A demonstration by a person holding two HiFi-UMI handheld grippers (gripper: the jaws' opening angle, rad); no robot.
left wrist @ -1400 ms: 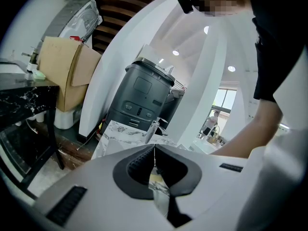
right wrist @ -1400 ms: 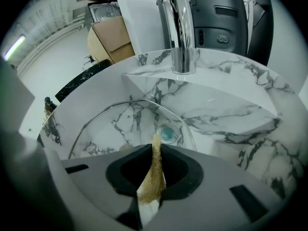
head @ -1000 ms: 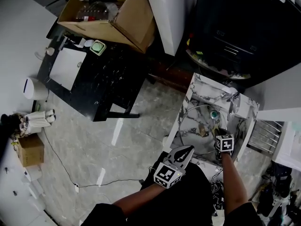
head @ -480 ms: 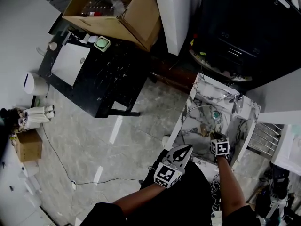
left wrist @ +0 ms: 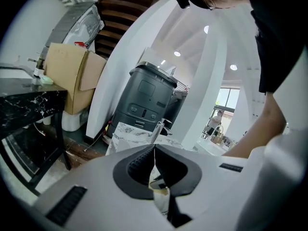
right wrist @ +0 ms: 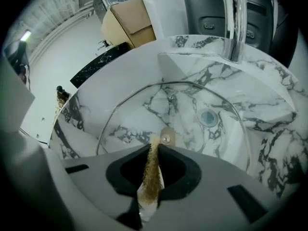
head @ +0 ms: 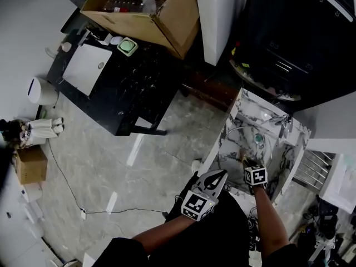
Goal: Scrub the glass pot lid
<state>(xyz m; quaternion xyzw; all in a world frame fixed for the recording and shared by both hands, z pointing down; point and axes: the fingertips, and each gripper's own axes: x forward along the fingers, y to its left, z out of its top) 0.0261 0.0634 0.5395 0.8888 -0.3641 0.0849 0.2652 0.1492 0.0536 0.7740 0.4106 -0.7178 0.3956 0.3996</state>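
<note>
Your right gripper (right wrist: 155, 146): fingers pinch brown scrub pad (right wrist: 150, 174), edge aimed at round glass pot lid (right wrist: 183, 114), braced in marble sink (right wrist: 274, 105); left gripper (left wrist: 154, 146): fingers pressed together, empty, held clear.

I saw the glass pot lid (right wrist: 192, 105) lying in the marbled sink (right wrist: 274, 100): clear, round, with a thin metal rim and 1 screw at its centre. The veined basin showed through the glass. The brown scouring pad (right wrist: 150, 177) stood on edge, pinched in my right gripper (right wrist: 153, 150), its front tip meeting the lid just beside that screw.
</note>
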